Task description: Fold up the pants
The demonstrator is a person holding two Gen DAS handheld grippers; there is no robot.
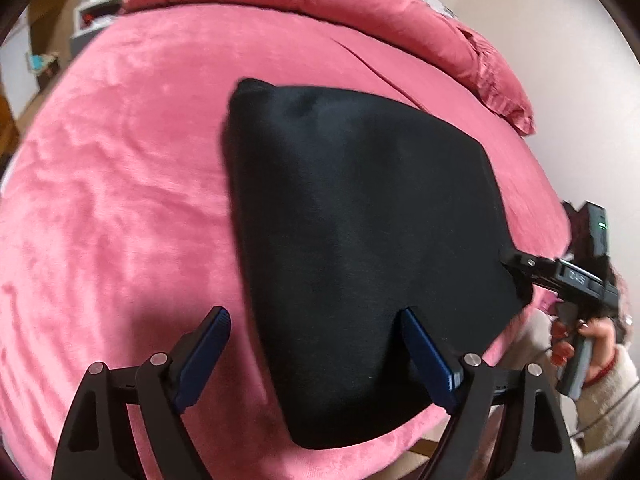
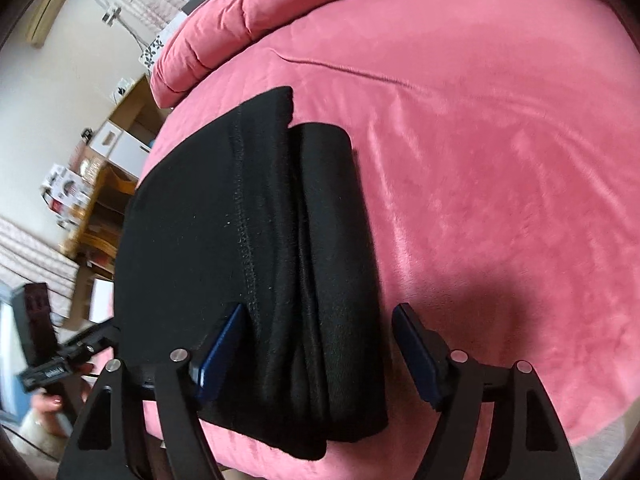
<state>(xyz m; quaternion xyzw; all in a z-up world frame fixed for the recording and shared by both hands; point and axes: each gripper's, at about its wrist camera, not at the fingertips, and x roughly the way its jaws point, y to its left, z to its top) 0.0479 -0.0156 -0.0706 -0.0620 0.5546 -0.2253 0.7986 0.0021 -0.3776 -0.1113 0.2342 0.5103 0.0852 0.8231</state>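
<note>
The black pants lie folded into a thick stack on the pink bed, near its front edge. My left gripper is open, its jaws wide apart over the stack's near left corner. In the right wrist view the pants show layered folds and a stitched seam. My right gripper is open, straddling the stack's near right edge. The right gripper also shows in the left wrist view at the stack's right side. The left gripper's body shows in the right wrist view at the stack's left.
A rolled pink duvet lies along the far side of the bed. Wooden shelves with boxes stand beside the bed. The bed's front edge is just below the grippers.
</note>
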